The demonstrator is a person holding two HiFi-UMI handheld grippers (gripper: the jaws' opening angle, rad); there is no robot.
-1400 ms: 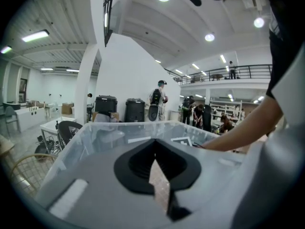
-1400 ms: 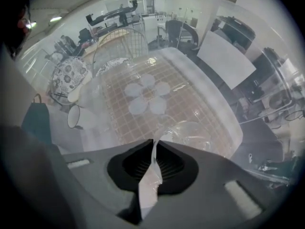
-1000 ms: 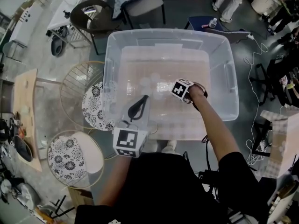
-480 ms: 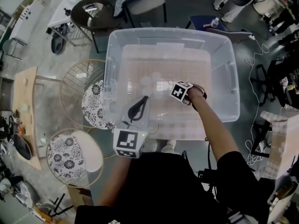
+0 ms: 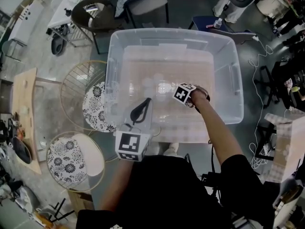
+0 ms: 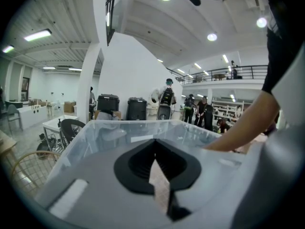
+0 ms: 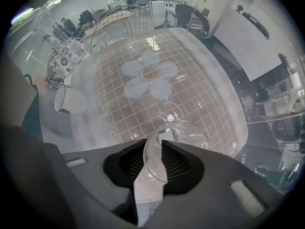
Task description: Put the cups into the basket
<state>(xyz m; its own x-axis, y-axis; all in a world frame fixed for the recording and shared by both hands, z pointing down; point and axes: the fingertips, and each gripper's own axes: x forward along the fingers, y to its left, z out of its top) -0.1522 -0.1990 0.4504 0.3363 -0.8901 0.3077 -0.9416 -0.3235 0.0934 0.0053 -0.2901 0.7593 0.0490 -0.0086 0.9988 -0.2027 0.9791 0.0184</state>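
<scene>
Clear glass cup [image 7: 183,132], one alone, is sitting inside the transparent plastic bin [image 5: 224,46], its rim between the right tongs [image 7: 153,146], just spreading apart; left tongs [image 6: 155,147] are pressing together, empty.

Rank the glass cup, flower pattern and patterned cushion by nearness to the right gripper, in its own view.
1. Glass cup: between the right gripper's tongs, which have just been opening.
2. Flower pattern: ahead, at the bin bottom.
3. Patterned cushion: upper left, outside the bin.
</scene>
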